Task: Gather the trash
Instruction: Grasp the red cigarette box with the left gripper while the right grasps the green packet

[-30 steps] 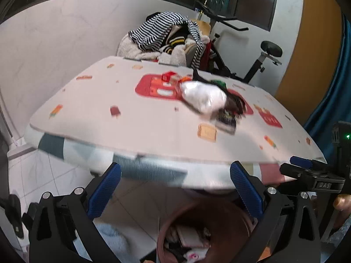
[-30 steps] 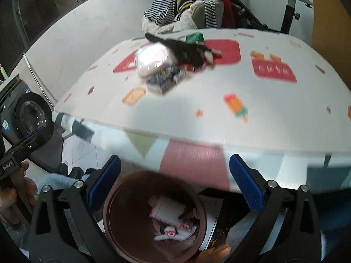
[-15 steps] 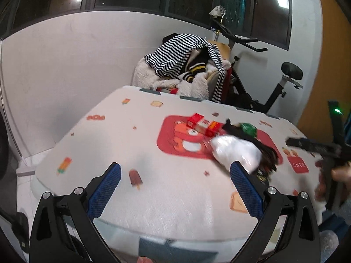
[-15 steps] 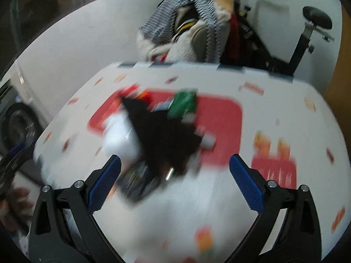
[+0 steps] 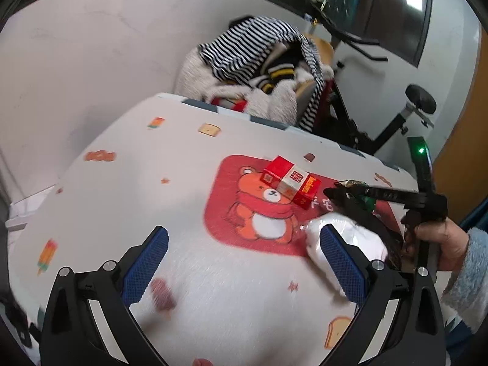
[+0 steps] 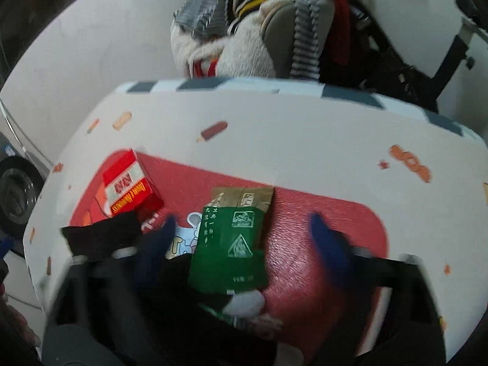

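Observation:
On the red bear print of the tablecloth (image 5: 128, 201) lies a heap of trash. A green and gold packet (image 6: 231, 244) rests on black wrapping (image 6: 100, 238), between the blurred blue fingers of my right gripper (image 6: 242, 238). Its jaws are closing and the pads are not pressing on the packet. A red box (image 6: 131, 186) lies just to the left. In the left wrist view my left gripper (image 5: 244, 262) hovers open and empty over the cloth. The red box (image 5: 289, 180) and a white plastic bag (image 5: 344, 238) lie ahead, and the right gripper (image 5: 350, 193) reaches in above the green packet (image 5: 364, 199).
A chair piled with striped and fleecy clothes (image 5: 259, 70) stands behind the table's far edge. An exercise bike (image 5: 418, 103) is beside it at the right. A washing machine (image 6: 12, 195) stands left of the table. A hand in a blue sleeve (image 5: 436, 238) holds the right gripper.
Both grippers came from above the brown bin in front of the table up over the tabletop. The bin left view. The right gripper's jaws narrowed around the green packet.

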Available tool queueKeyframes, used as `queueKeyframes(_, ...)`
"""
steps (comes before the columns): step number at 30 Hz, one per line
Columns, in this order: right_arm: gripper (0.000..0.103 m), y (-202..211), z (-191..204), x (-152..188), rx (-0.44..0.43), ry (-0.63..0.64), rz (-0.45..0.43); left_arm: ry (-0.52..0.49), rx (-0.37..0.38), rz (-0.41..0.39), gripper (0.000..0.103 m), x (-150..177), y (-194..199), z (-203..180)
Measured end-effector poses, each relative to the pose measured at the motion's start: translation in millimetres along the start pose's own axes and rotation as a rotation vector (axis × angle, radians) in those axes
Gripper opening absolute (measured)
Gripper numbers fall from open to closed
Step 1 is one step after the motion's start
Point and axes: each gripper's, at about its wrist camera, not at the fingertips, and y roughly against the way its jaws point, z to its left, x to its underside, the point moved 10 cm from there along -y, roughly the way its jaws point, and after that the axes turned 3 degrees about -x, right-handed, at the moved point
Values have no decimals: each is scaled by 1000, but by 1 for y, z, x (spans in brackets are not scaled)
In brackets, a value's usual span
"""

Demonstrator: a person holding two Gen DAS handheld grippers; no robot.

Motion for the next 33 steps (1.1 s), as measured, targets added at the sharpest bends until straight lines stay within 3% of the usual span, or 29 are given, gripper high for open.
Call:
queueKeyframes(2, 38, -9, 3, 6, -15, 14, 41, 2, 24, 34, 97, -8, -14, -7)
queueKeyframes(5, 35, 7, 5, 4, -55, 11, -31, -59, 48, 72, 97, -25, -40, -25)
queueKeyframes(9, 35, 41, -8, 9, -52, -12, -133, -266, 60, 106, 97, -39, -80, -57)
queueKeyframes(12, 35, 56, -21, 23, -56, -32, -148, -378, -4, 146, 97, -40, -113, -65)
queueKeyframes(15, 35, 72, -37, 33, -58, -58, -165, -365, -8, 156, 97, -48, -136, -68)
queueKeyframes(20, 35, 93, -60, 46, -85, -123, -175, -428, 90, 187, 97, -41, -154, -91)
queueKeyframes(24, 35, 111, -65, 59, -106, -125, -182, -493, 69, 242, 97, -30, -169, -96)
queueKeyframes(30, 35, 123, -63, 73, -141, -149, -193, -458, 73, 284, 97, -25, -185, -98)
queueKeyframes(33, 35, 119, -59, 83, -132, -130, -164, -353, 77, 280, 91, -20, -186, -91)
